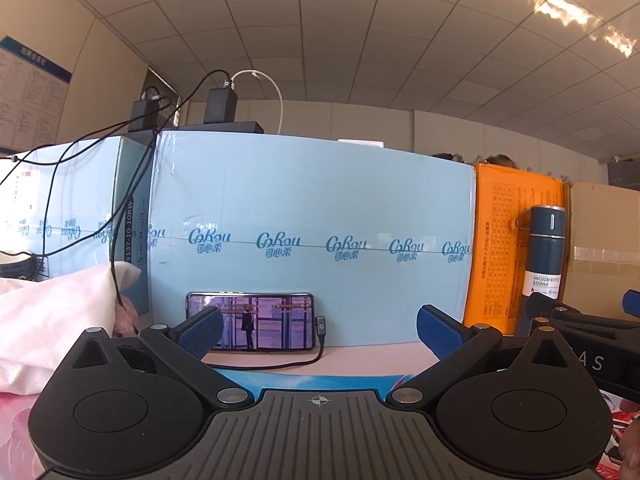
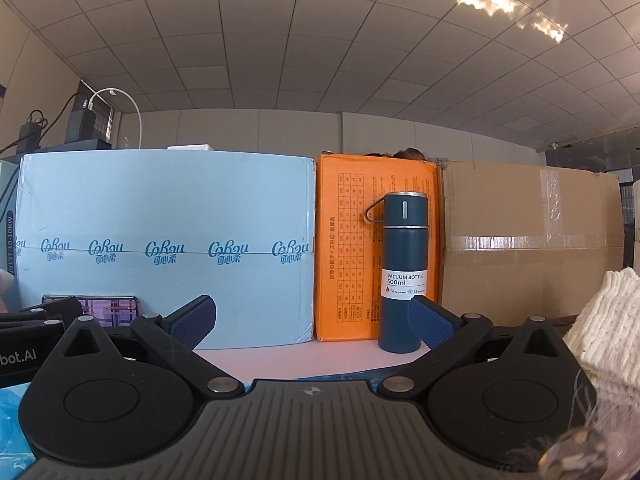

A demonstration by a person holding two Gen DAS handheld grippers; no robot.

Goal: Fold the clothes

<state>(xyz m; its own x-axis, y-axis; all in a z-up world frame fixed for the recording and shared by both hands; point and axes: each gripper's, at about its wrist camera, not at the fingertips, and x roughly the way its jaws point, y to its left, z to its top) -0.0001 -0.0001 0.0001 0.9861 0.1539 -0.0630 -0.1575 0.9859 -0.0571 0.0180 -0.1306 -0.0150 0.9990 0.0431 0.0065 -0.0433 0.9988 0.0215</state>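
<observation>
While both hand-held grippers, left (image 1: 319, 326) and right (image 2: 312, 320), are hovering spread and empty, I'm judging folding unstarted; I'm needing to reach the white cloth (image 1: 52, 312) next

Left tool (image 1: 318, 330), right tool (image 2: 312, 322): black linkages, blue textured pads, silver rivets.

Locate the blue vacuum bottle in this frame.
The vacuum bottle stands upright right of centre in the right wrist view, in front of the orange box, beside the brown cardboard box.
</observation>
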